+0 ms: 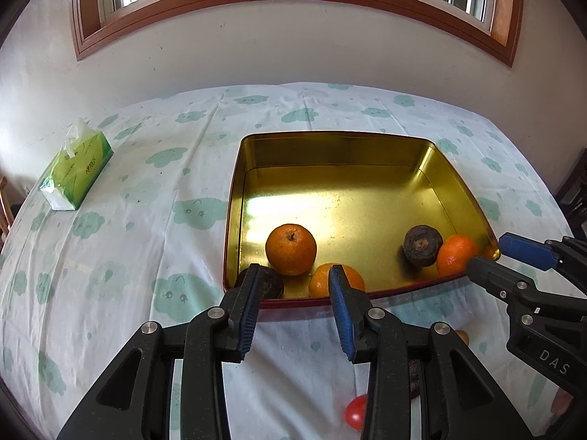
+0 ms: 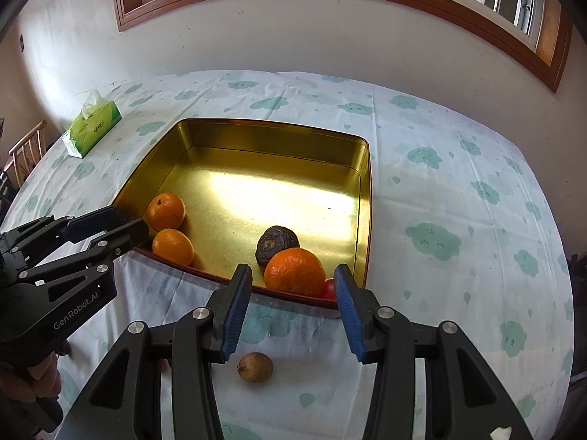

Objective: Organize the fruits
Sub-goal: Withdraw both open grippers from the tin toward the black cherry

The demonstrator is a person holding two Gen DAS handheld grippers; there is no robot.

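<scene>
You have three oranges (image 2: 166, 211) and two dark shrivelled fruits (image 2: 276, 245) in one gold tin (image 2: 256, 135); one brown fruit (image 2: 255, 367) and one tissue pack (image 2: 93, 124) lie outside.

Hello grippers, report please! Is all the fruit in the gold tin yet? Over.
Left gripper and right gripper open, empty. Oranges in tin. Small brown fruit outside. Path clear.
</scene>
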